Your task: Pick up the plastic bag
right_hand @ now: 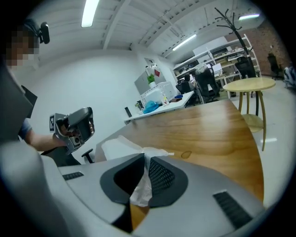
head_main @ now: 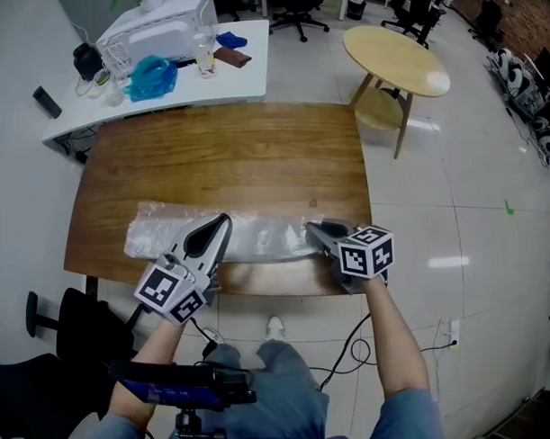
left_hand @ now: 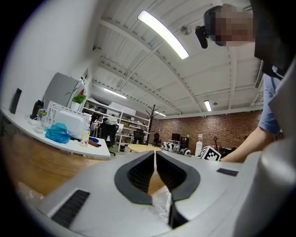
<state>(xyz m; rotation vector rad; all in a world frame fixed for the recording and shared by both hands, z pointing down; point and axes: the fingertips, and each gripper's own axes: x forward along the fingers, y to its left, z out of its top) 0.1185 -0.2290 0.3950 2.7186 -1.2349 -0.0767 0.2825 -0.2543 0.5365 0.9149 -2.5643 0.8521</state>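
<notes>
Bag (head_main: 163, 229) lies left-right along the table's (head_main: 219, 153) near edge. My left gripper (head_main: 224, 222) is clamped on its middle, right gripper (head_main: 311, 229) pinching its right end.

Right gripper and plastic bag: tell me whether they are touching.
Touching. The right gripper view shows the plastic bag bunched and pinched between the jaws of the right gripper.

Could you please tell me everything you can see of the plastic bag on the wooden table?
The plastic bag is clear, crinkled thin film, lying flat and stretched lengthwise along the near edge of the wooden table. It looks empty. The left hand-held gripper rests over its middle with film showing between closed jaws; the right hand-held gripper pinches its bunched right end.
</notes>
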